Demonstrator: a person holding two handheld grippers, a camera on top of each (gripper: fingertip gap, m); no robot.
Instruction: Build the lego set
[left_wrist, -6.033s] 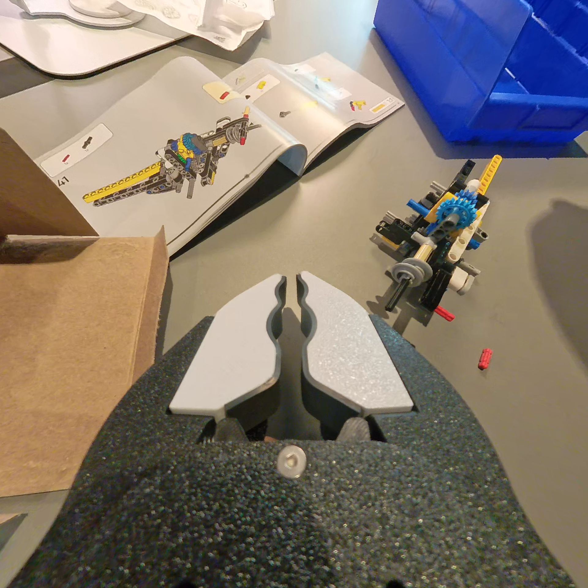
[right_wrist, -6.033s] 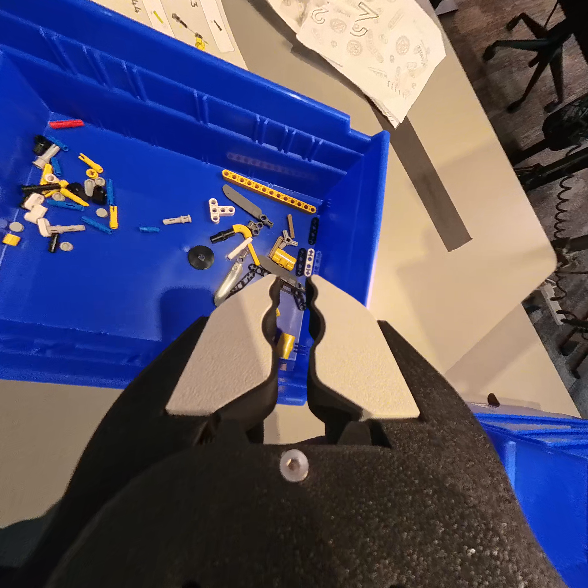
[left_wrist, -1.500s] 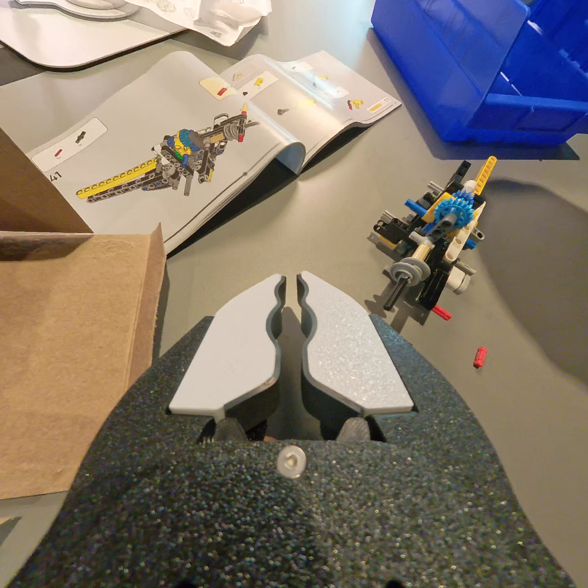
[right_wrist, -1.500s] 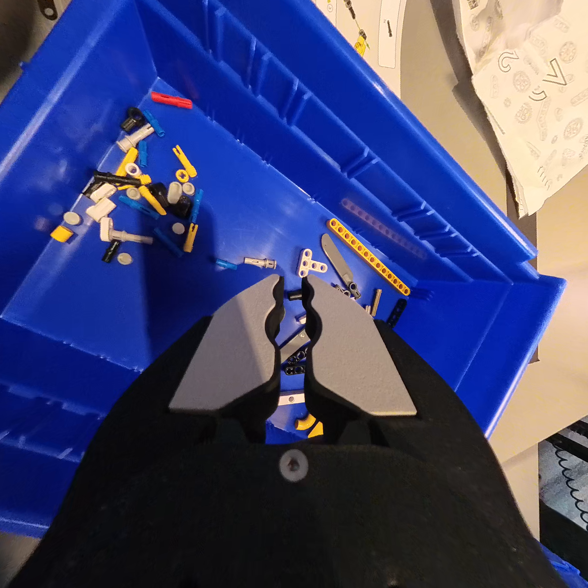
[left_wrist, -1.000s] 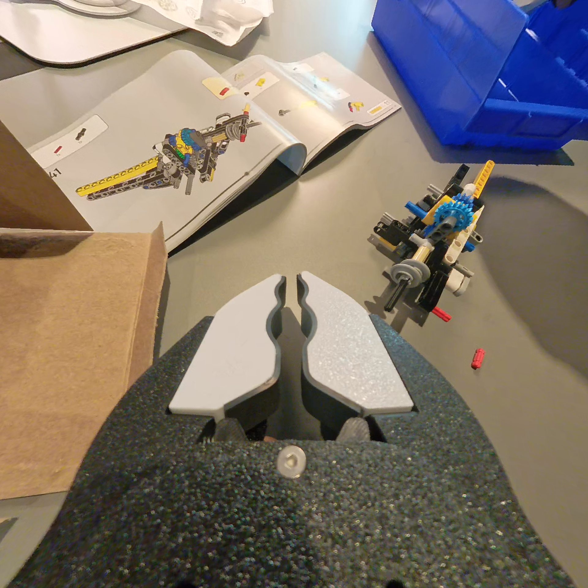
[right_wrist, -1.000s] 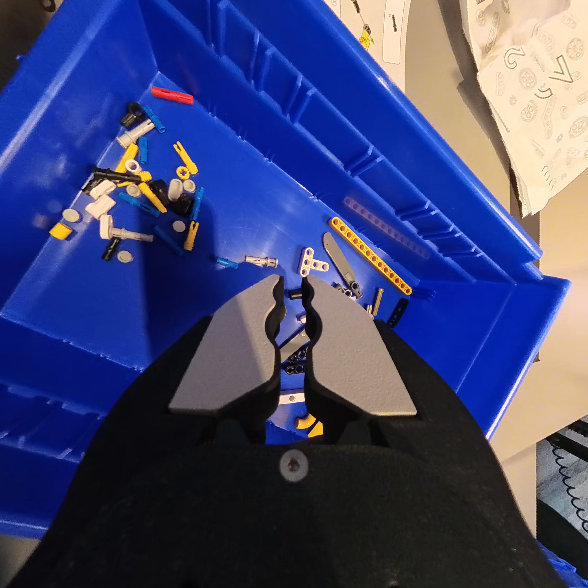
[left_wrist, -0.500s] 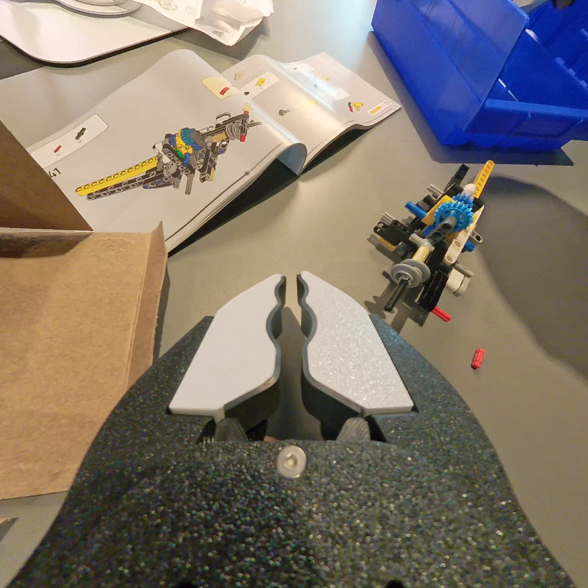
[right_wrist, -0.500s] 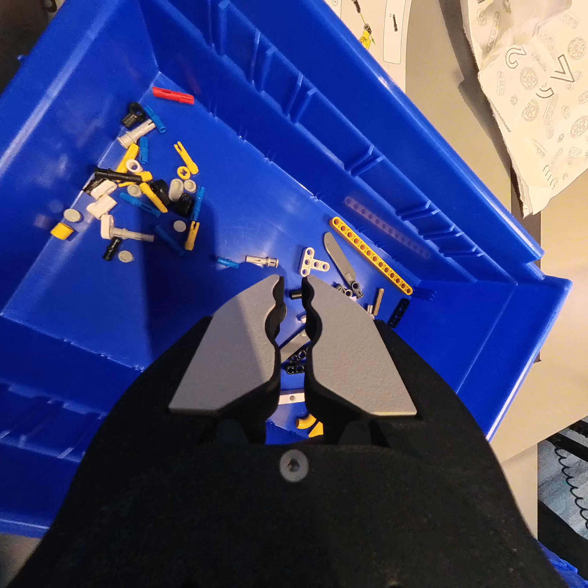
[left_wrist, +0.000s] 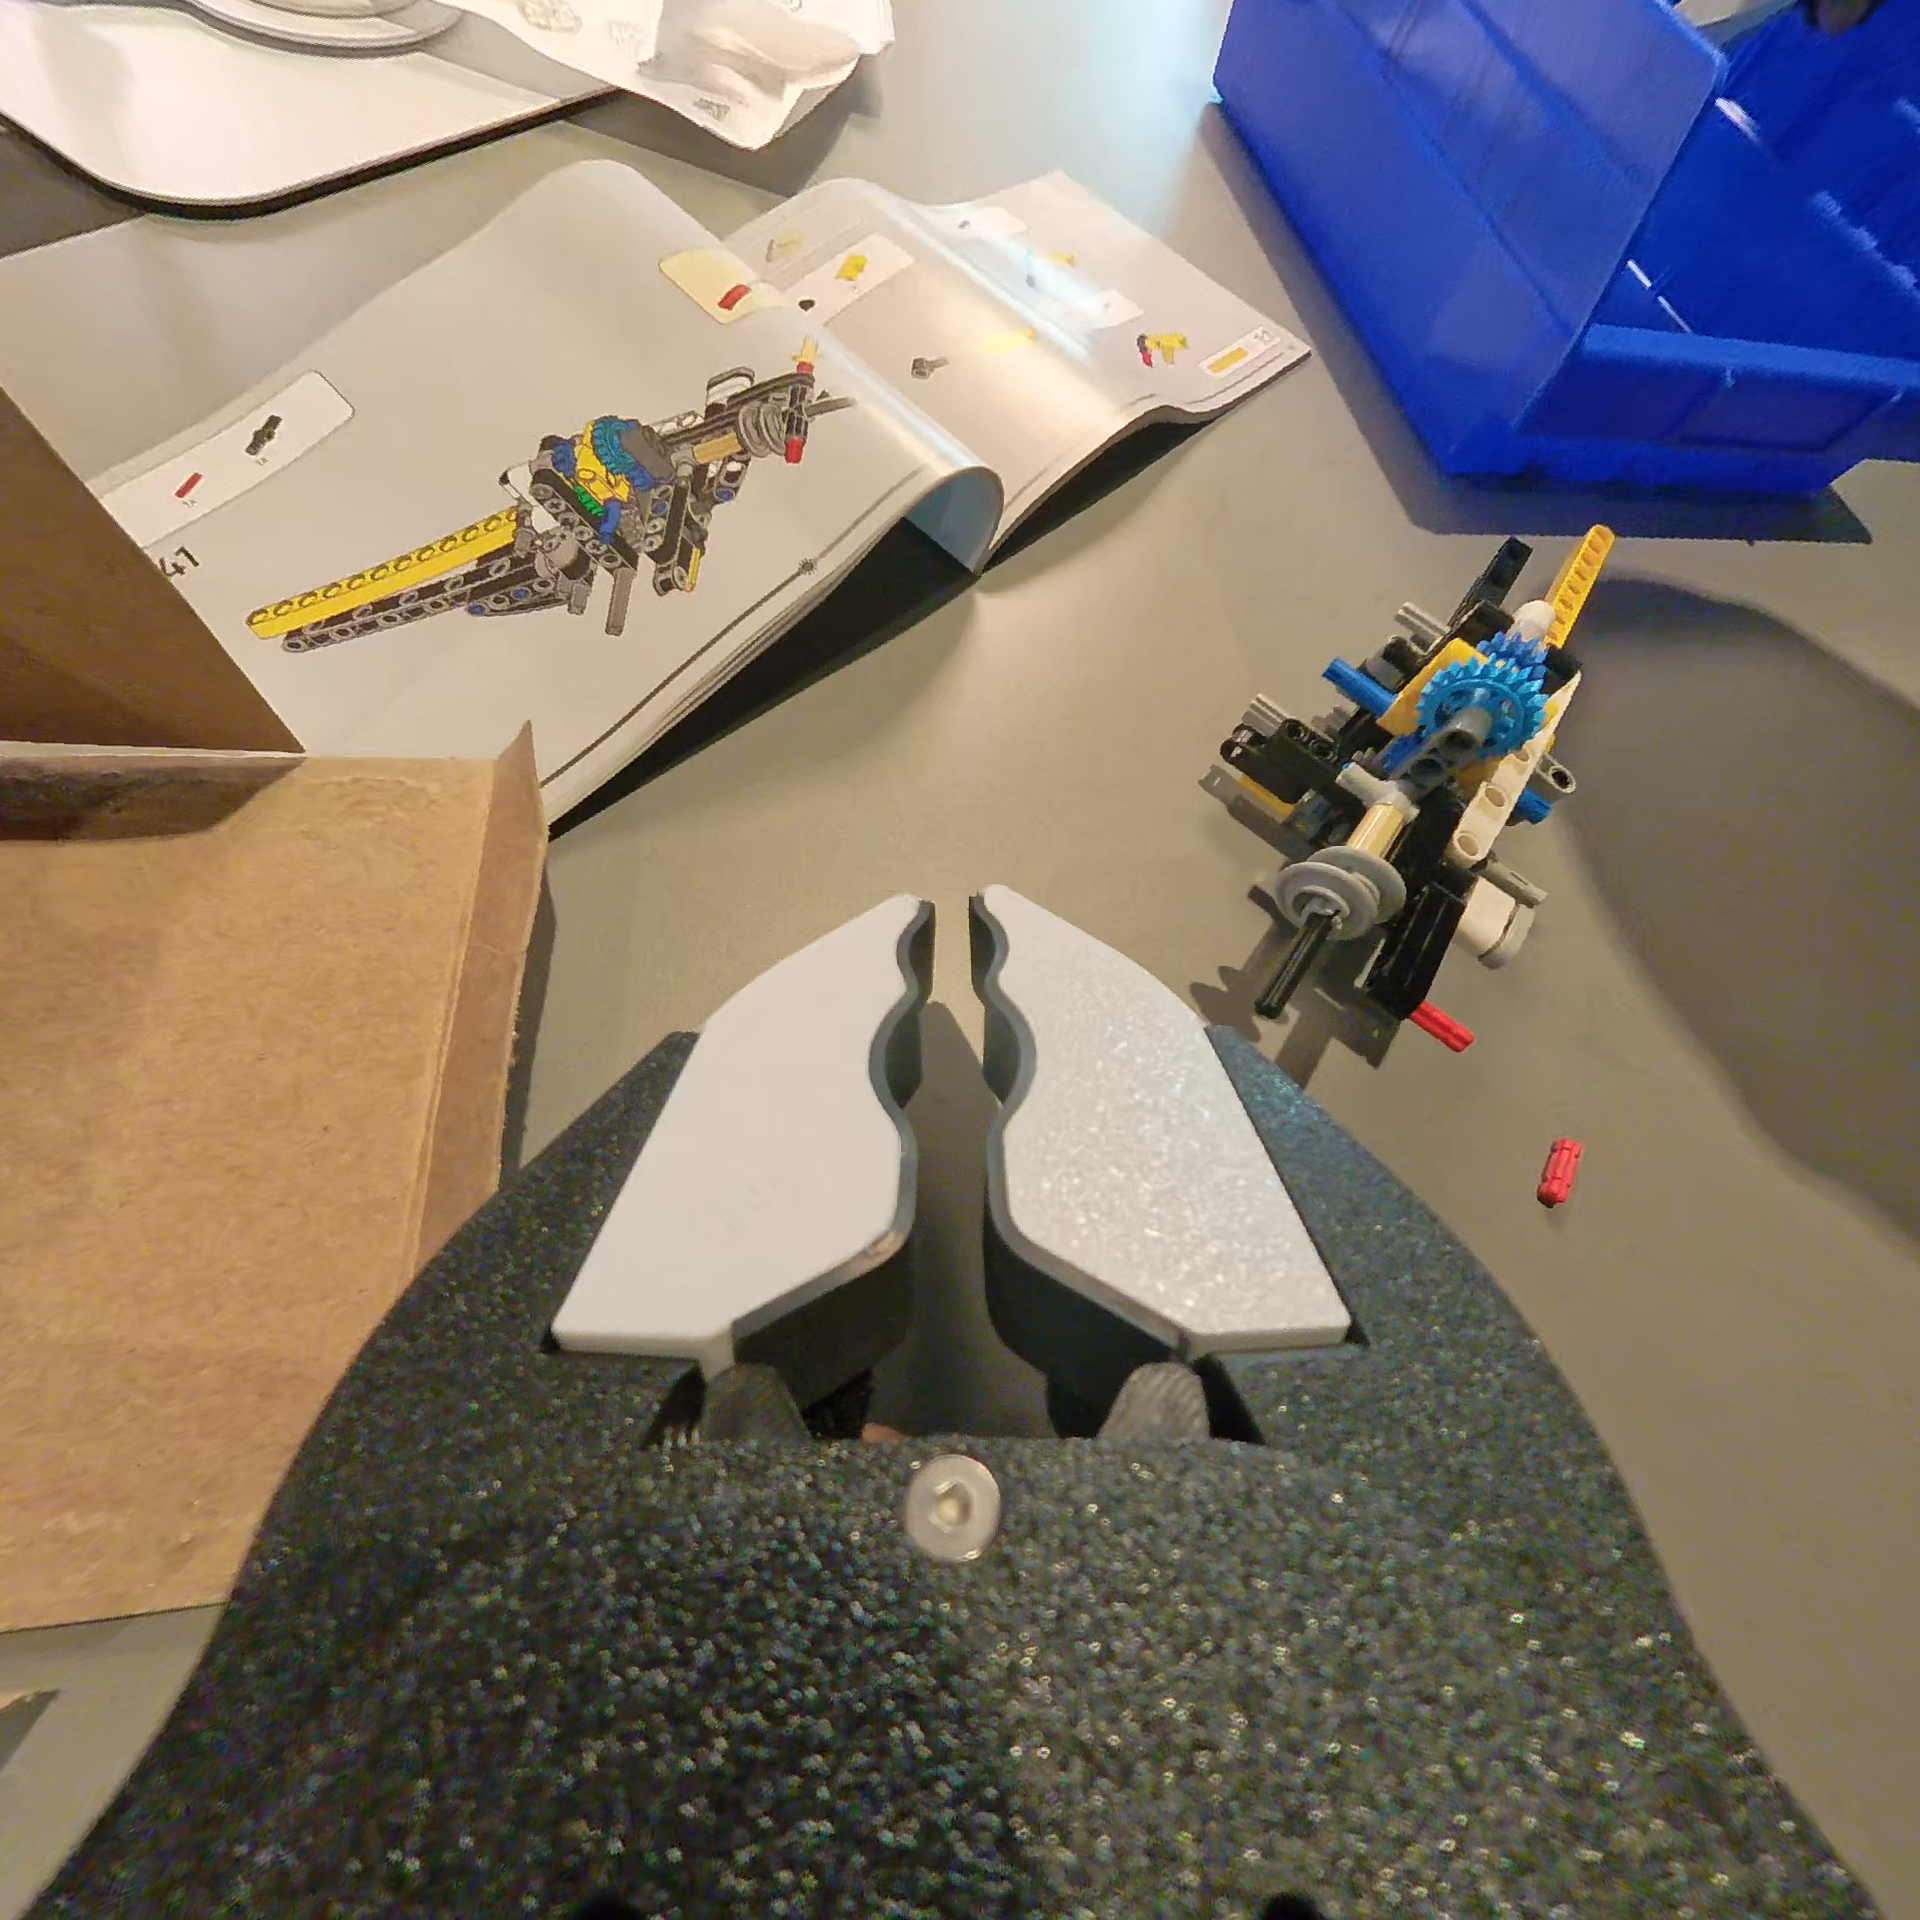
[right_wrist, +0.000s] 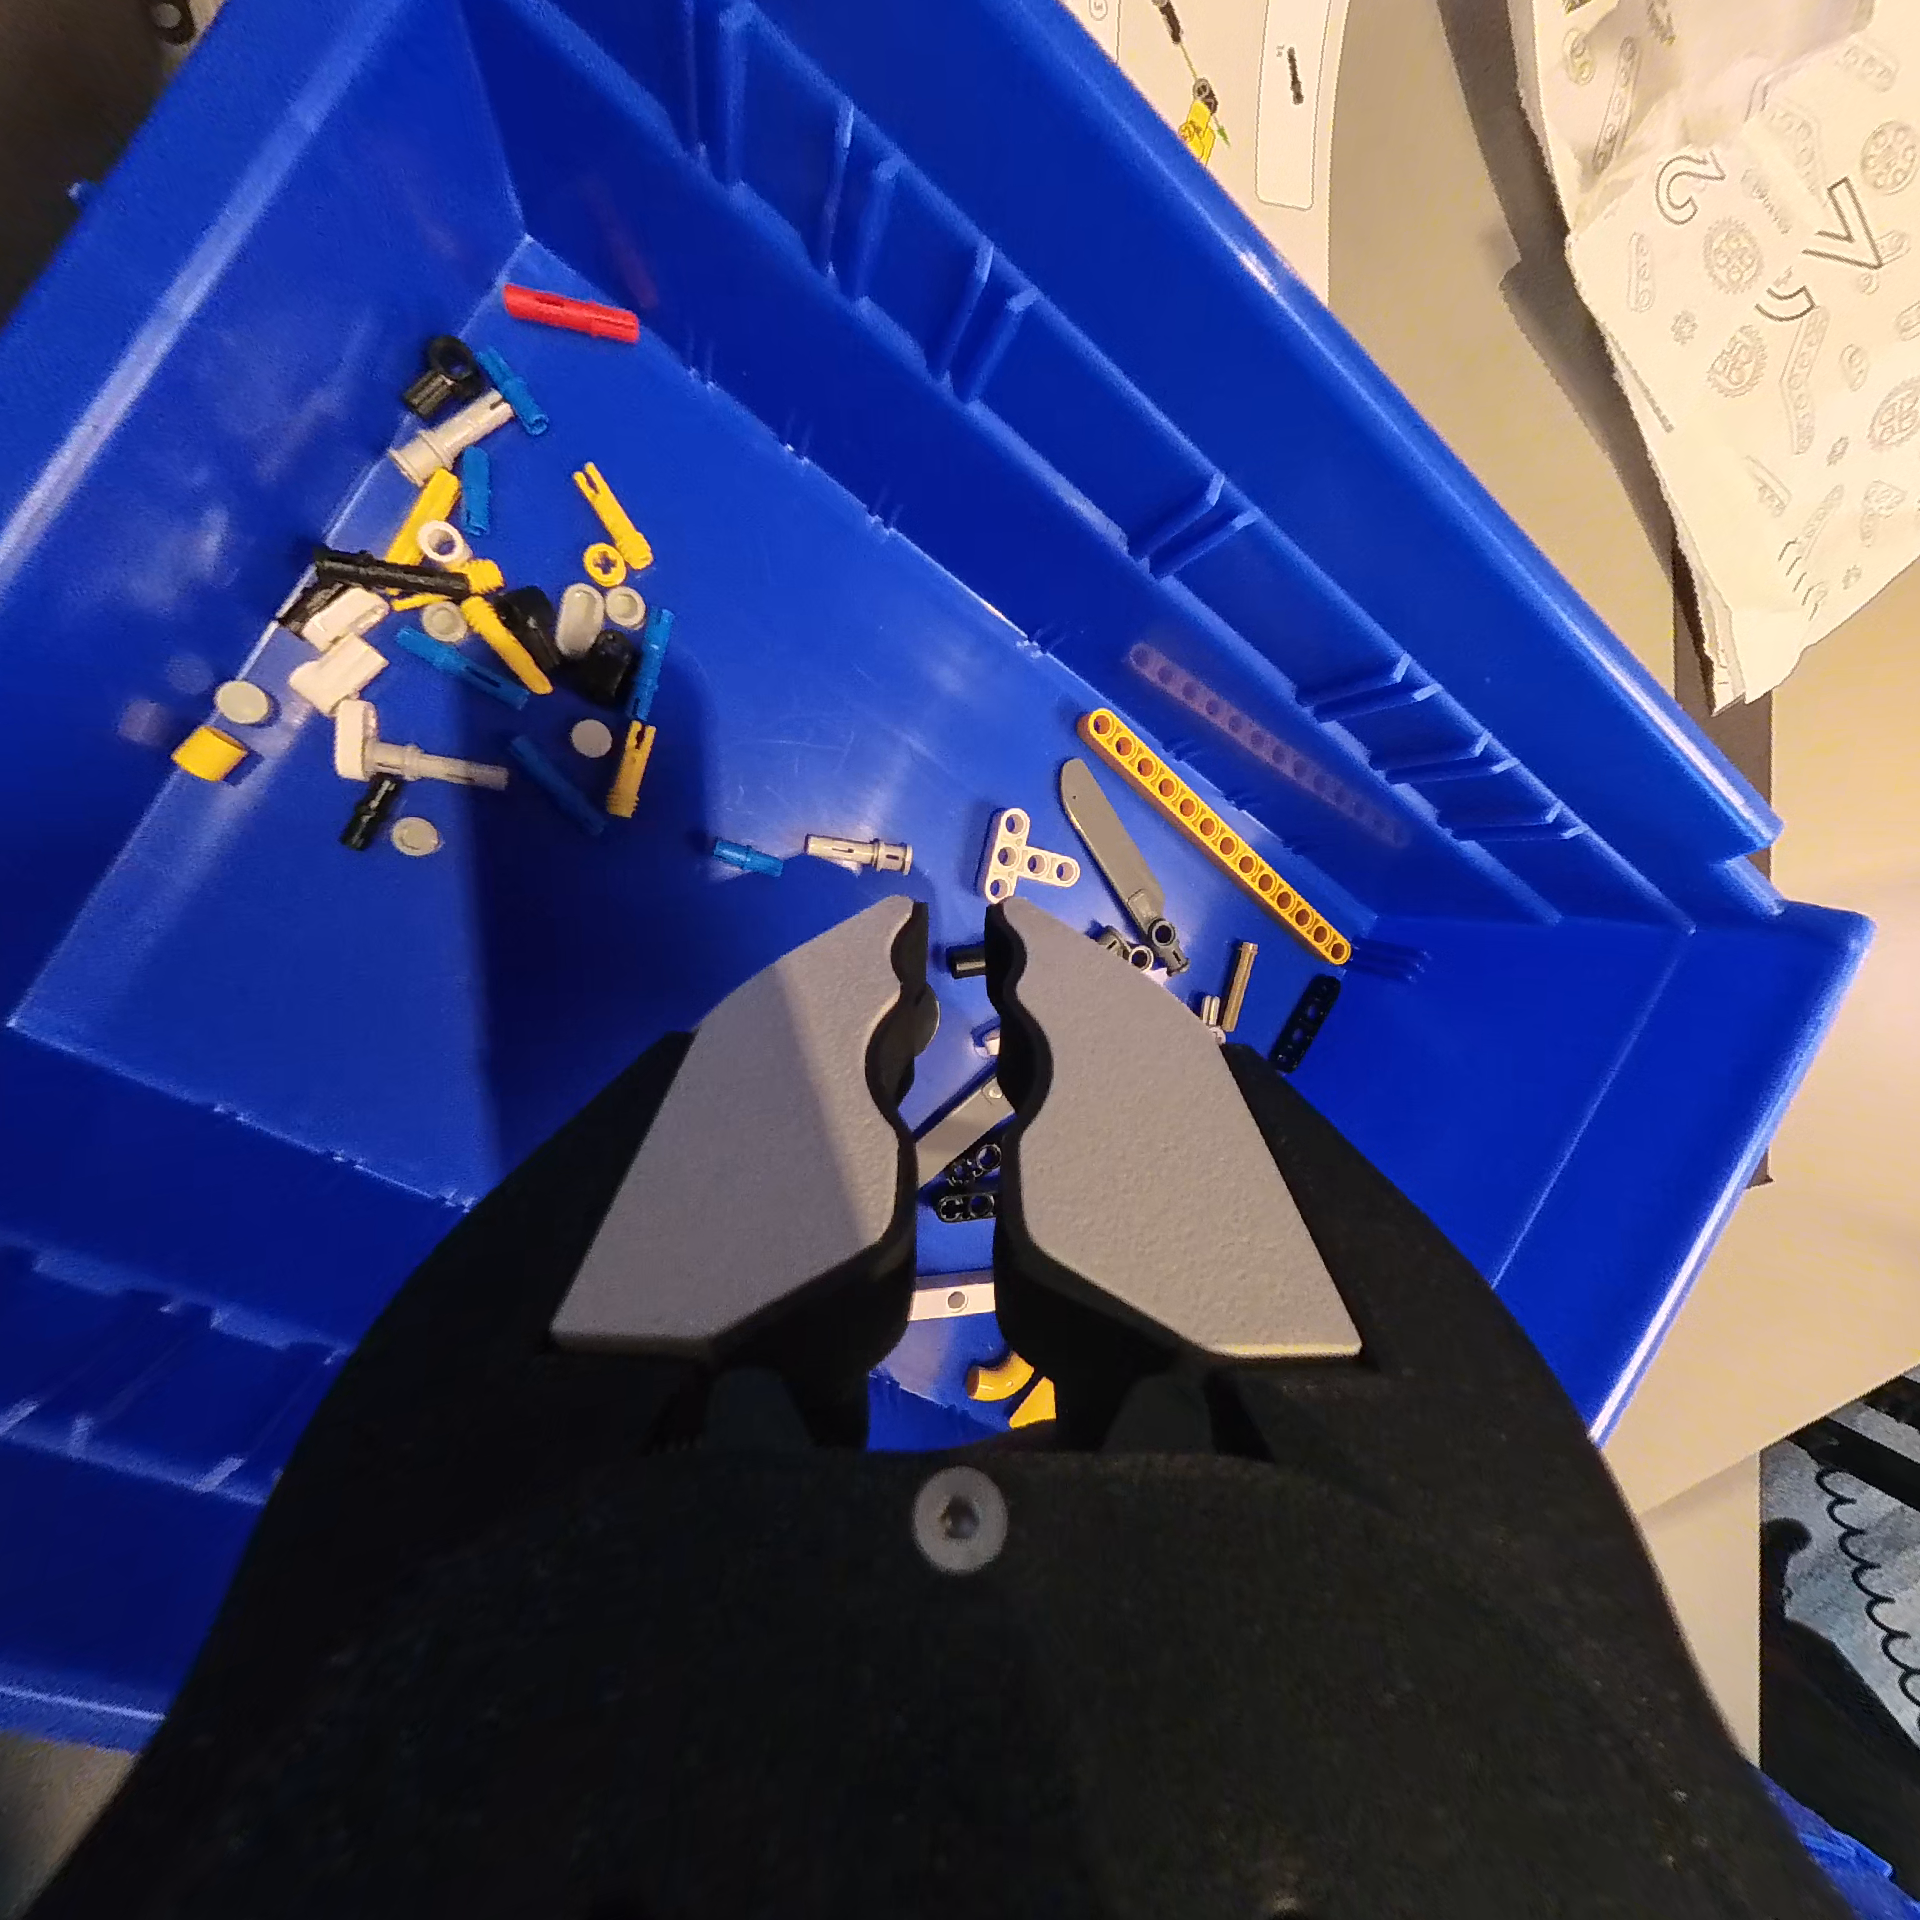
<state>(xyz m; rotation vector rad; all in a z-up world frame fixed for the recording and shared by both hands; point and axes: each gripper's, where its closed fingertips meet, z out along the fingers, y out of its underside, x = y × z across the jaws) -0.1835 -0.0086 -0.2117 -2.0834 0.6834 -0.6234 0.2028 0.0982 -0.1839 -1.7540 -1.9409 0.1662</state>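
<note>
The part-built lego model (left_wrist: 1423, 790), black, yellow and white with a blue gear, lies on the grey table to the right of my left gripper (left_wrist: 951, 909). That gripper is shut, with a thin gap, and empty. A small red pin (left_wrist: 1558, 1171) lies loose near the model. My right gripper (right_wrist: 954, 914) hovers over the blue parts bin (right_wrist: 935, 364), nearly shut and holding nothing I can see. A small black pin (right_wrist: 966, 958) shows just past its tips. A white T-piece (right_wrist: 1023, 857), a grey blade (right_wrist: 1112, 842) and a long yellow beam (right_wrist: 1210, 831) lie just beyond.
The open instruction booklet (left_wrist: 623, 416) lies ahead of the left gripper, with a cardboard box (left_wrist: 208, 1039) at its left. The blue bin (left_wrist: 1558, 208) stands at the far right. A cluster of small pins (right_wrist: 468, 623) and a red axle (right_wrist: 569, 312) lie at the bin's left. A paper bag (right_wrist: 1766, 312) lies beyond the bin. There is about 40 centimeters between the tips of the two grippers. To reach the small red pin (left_wrist: 1558, 1171) in a straight line is about 15 centimeters for my left fingers, about 40 centimeters for my right.
Since six seconds ago my right gripper has turned and moved further in over the bin, its jaws a little closer. In the last second both grippers have barely moved.
</note>
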